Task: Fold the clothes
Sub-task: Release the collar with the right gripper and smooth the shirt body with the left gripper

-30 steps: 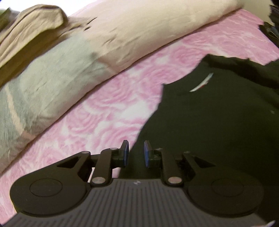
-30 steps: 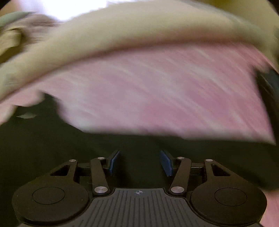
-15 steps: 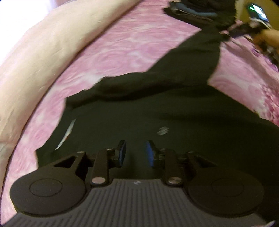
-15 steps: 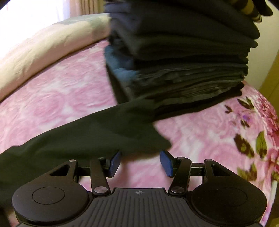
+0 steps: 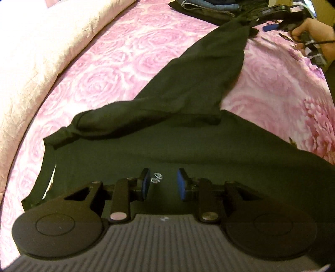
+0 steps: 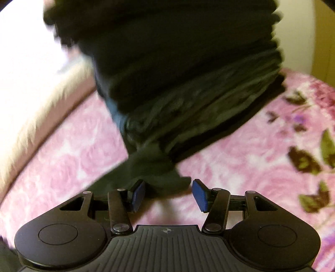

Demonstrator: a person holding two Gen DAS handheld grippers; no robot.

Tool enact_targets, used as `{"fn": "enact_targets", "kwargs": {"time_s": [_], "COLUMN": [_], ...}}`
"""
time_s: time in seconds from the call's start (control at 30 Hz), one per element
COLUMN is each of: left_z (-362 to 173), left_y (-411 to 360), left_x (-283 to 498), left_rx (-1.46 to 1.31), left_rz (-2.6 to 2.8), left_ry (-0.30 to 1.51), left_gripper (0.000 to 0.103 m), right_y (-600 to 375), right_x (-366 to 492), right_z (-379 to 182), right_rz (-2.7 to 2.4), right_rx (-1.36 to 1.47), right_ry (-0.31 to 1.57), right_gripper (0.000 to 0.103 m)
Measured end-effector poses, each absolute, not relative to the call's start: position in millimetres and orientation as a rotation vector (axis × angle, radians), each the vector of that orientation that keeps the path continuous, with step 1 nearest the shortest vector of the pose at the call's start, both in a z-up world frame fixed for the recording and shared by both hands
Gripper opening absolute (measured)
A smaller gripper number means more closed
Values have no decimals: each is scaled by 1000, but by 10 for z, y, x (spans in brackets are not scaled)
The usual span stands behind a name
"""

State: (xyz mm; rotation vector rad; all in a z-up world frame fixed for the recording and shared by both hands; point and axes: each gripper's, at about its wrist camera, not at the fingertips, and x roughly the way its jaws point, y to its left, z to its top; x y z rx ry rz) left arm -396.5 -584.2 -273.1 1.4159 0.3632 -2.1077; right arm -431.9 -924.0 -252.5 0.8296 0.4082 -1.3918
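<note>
A black long-sleeved shirt point(image 5: 209, 159) lies spread on a pink rose-patterned bedspread point(image 5: 129, 48). My left gripper point(image 5: 163, 177) hovers over its chest beside a small white logo point(image 5: 157, 180), jaws a little apart with nothing pinched. One sleeve point(image 5: 199, 79) stretches away to the upper right, where a hand point(image 5: 314, 31) holds my right gripper point(image 5: 272, 23). In the right wrist view, the right gripper point(image 6: 168, 188) stands open just over the sleeve end point(image 6: 155, 167). The cloth lies between the blue pads point(image 6: 200, 194) and is not squeezed.
A tall stack of folded dark clothes point(image 6: 188, 73) stands right behind the sleeve end; its base also shows in the left wrist view as folded clothes point(image 5: 209, 8). A cream duvet point(image 5: 52, 52) runs along the bed's left side. Leaf print marks the bedspread at right point(image 6: 303, 161).
Both views have swung round. The left gripper moved from the shirt's collar side to over its chest and its jaws widened slightly. The right gripper travelled along the sleeve to its end by the stack.
</note>
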Motion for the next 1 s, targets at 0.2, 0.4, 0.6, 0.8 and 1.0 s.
{"fn": "enact_targets", "kwargs": {"time_s": [0.2,0.4,0.6,0.8,1.0], "left_z": [-2781,-2867,-2836,-2849,-2829], "left_y": [-5862,-5793,-5806,-5784,-5611], "left_x": [-4056,-4117,-4184,-4196,-3934], "left_rx": [1424,1461,1454,1447,1457], "left_rz": [-2111,-2110,-2126,-2125,-2069], "left_ry": [364,380,370,373,399], "left_gripper": [26,26,26,26,27], "right_y": [-9508,-9585,-9390,-9328,-9071], "right_x": [-4438,-4077,-4181,-4351,-4400], "right_z": [-2627,-2844,-2407,-2263,-2318], "right_rz": [-1365,-1267,-1346,-1435,-1484], "right_rx": [851,641,479,368,482], "right_ry": [448,744,668,639,615], "right_gripper": [54,14,4,24,70]}}
